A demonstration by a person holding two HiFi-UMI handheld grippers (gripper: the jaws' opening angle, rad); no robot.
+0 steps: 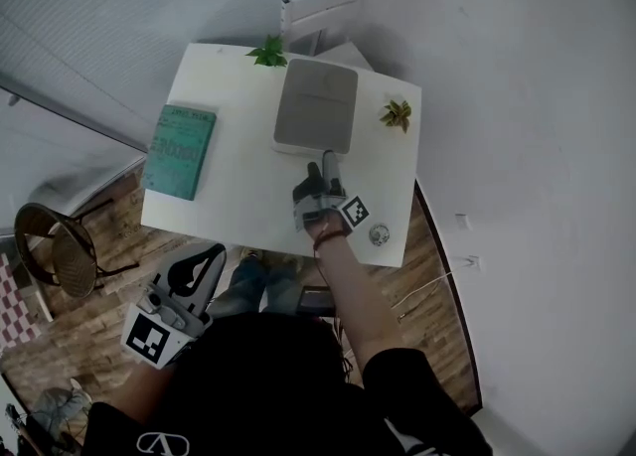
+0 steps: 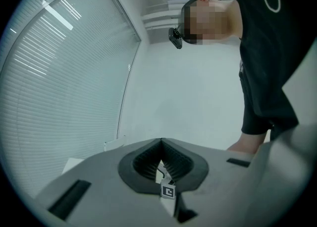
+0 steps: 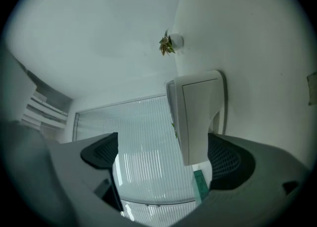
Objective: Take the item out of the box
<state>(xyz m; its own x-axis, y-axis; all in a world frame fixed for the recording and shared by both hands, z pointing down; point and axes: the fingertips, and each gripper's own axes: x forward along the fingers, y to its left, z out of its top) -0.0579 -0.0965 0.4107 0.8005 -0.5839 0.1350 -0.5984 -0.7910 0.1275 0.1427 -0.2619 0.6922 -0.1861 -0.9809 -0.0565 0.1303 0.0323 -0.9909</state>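
the box (image 1: 316,104) (image 3: 198,112) lies flat at the far middle of the white table (image 1: 248,196), its far edge close to the table's far edge. there is bare tabletop on its left towards a teal book (image 1: 181,151) and on its right towards a small potted plant (image 1: 397,114). a second plant (image 1: 268,52) sits just beside its far left corner.

your right gripper (image 1: 323,168) (image 3: 163,147) is at the box's near edge with its jaws spread wide. the box's edge sits between them, close to one pad; i can't tell whether it touches.

the box is shallow, pale grey on top with rounded corners and a white rim, and its lid is down.

your left gripper (image 1: 211,255) (image 2: 161,142) hangs off the table's near left corner, jaws closed together with nothing in them. a small round thing (image 1: 378,235) lies near your right wrist. the floor (image 1: 89,325) is wood, and a wicker chair (image 1: 55,245) stands on it at the left.
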